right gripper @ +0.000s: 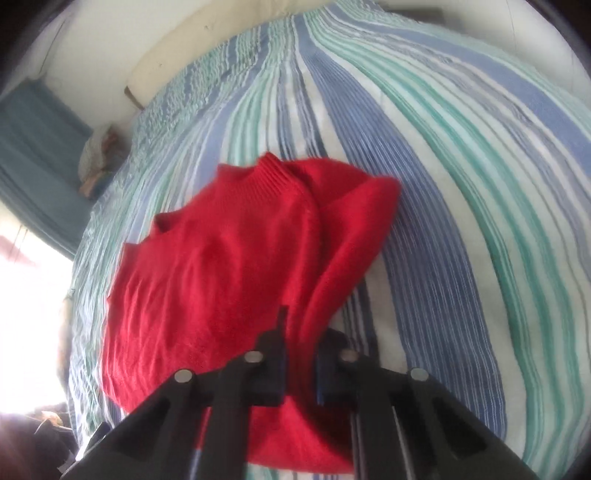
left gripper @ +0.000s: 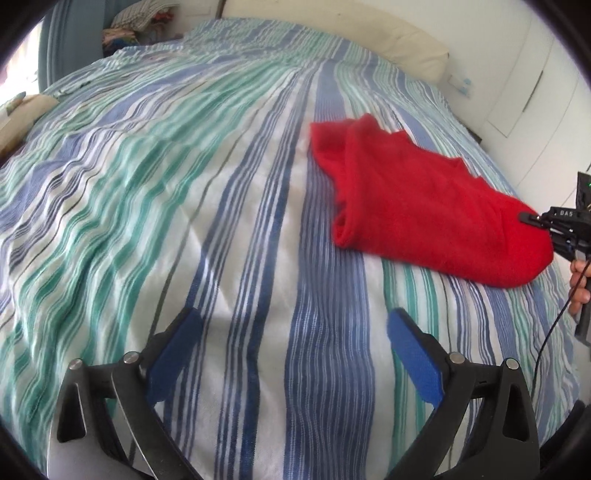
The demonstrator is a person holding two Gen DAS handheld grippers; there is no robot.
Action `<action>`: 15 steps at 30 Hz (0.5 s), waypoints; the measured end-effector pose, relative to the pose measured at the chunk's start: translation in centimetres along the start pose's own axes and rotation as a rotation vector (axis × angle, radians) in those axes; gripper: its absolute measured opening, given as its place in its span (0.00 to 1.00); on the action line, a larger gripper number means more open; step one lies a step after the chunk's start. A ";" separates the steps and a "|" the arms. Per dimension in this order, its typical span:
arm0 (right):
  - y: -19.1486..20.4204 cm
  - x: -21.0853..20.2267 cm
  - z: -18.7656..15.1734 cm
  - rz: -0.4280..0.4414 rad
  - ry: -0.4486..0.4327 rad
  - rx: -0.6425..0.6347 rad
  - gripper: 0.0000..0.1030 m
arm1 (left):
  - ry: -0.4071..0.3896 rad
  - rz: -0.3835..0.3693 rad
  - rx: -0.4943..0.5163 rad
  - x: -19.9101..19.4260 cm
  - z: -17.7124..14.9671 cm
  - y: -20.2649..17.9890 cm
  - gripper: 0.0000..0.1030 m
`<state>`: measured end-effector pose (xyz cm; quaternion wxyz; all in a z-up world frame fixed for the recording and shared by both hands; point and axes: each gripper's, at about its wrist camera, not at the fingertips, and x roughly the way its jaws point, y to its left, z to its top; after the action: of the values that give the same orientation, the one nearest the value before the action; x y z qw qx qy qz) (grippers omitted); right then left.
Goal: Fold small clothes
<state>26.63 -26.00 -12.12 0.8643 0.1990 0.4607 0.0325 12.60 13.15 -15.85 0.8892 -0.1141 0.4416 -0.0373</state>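
Note:
A red knit sweater (left gripper: 424,206) lies partly folded on the striped bedspread (left gripper: 184,184), at the right of the left wrist view. My left gripper (left gripper: 295,354) is open and empty, hovering over bare bedspread to the left of the sweater and nearer than it. My right gripper (right gripper: 301,354) is shut on a fold of the red sweater (right gripper: 229,258), whose ribbed collar points away from it. The right gripper also shows in the left wrist view (left gripper: 532,218), pinching the sweater's right end.
The blue, green and white striped bedspread (right gripper: 461,184) covers the whole bed. A cream headboard cushion (left gripper: 388,40) runs along the far edge. A pile of clothes (left gripper: 136,26) sits at the far left corner. White wardrobe doors (left gripper: 535,92) stand at the right.

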 end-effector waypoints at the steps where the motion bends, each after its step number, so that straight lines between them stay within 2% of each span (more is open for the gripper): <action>1: 1.9 -0.9 0.5 0.014 -0.011 -0.038 0.10 | -0.011 0.011 -0.001 -0.2 0.2 0.3 0.98; 4: 8.1 -2.1 1.8 0.092 -0.004 -0.111 0.10 | -0.048 0.057 -0.012 -0.8 0.6 1.7 0.98; 6: 12.6 -1.5 2.1 0.139 0.024 -0.160 0.10 | -0.062 0.079 -0.035 -1.1 0.7 2.9 0.98; 10: 21.3 2.7 0.3 0.167 0.094 -0.305 0.10 | -0.054 0.083 -0.098 -1.2 0.5 5.2 0.98; 12: 24.3 5.9 -1.6 0.175 0.132 -0.374 0.16 | -0.049 0.090 -0.117 -1.2 0.5 5.9 0.98; 13: 25.1 7.4 -2.5 0.216 0.179 -0.380 0.23 | -0.049 0.091 -0.124 -1.2 0.5 6.1 0.98; 14: 25.5 8.8 -3.3 0.292 0.242 -0.356 0.35 | -0.048 0.092 -0.131 -1.2 0.5 6.3 0.98; 15: 25.6 9.4 -4.0 0.380 0.287 -0.315 0.36 | -0.048 0.089 -0.137 -1.3 0.5 6.5 0.98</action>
<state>32.06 1.04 -11.90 0.7888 0.1387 0.5222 0.2931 11.99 19.70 -16.12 0.8903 -0.1558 0.4264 0.0356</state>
